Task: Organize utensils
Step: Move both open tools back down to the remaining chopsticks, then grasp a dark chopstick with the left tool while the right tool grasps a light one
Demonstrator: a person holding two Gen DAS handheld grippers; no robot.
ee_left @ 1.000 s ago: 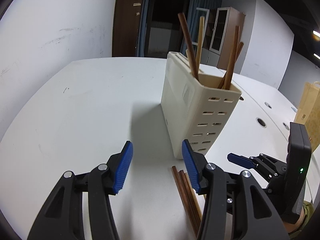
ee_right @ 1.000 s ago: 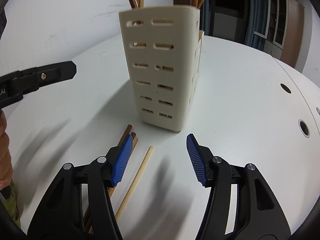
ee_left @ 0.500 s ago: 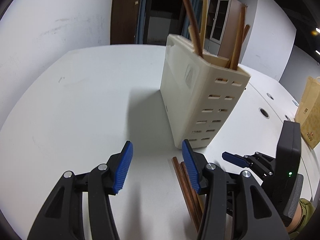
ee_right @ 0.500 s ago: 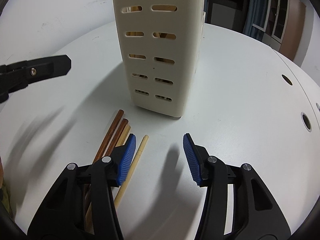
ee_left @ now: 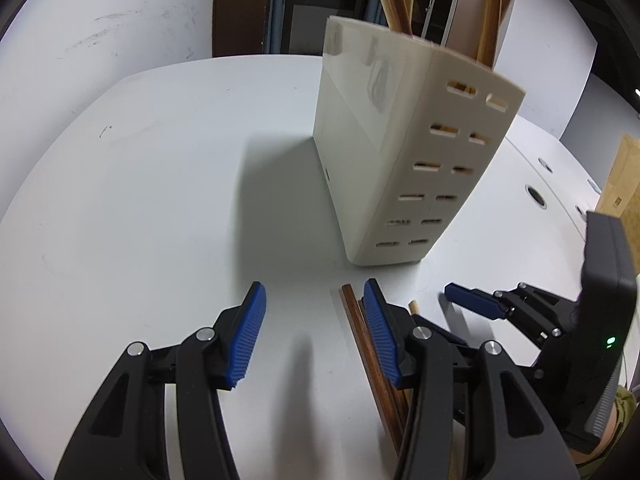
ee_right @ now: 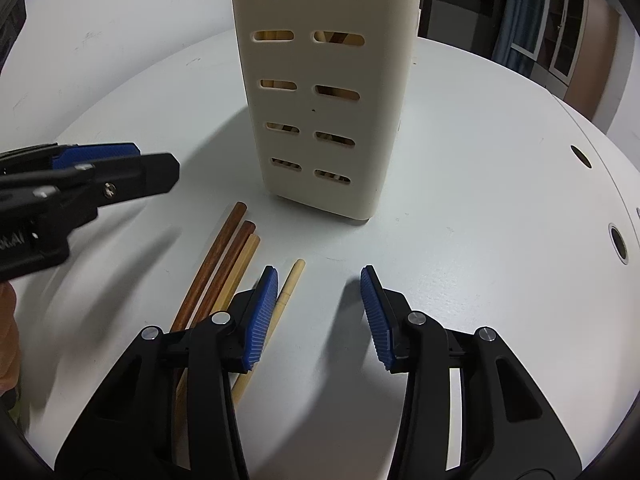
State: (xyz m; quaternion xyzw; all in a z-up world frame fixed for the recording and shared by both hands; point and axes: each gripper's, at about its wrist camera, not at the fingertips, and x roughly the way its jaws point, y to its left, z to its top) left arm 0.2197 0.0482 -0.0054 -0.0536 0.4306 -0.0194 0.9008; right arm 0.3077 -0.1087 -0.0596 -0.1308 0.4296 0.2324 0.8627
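A cream slotted utensil holder [ee_left: 400,152] [ee_right: 320,100] stands on the white table with several chopsticks [ee_left: 400,0] upright in it. In front of it lie two dark brown chopsticks [ee_right: 216,264] [ee_left: 362,336] and two pale ones [ee_right: 290,280]. My right gripper [ee_right: 319,272] hovers low over them, its jaws closing with no grip. The end of one pale chopstick shows just inside its left pad. My left gripper [ee_left: 314,286] is open and empty, with the dark chopsticks running under its right finger. Each gripper shows in the other's view: the right gripper [ee_left: 472,300] and the left gripper [ee_right: 120,164].
Round cable holes [ee_right: 618,242] [ee_left: 536,196] dot the table to the right. A cardboard box [ee_left: 624,184] stands at the far right. A hand [ee_right: 8,340] shows at the left edge. A white wall and cabinets [ee_right: 560,52] lie behind.
Both grippers have sunk toward the table and closer to the holder. The right jaws have narrowed. The left gripper's finger has come further into the right wrist view.
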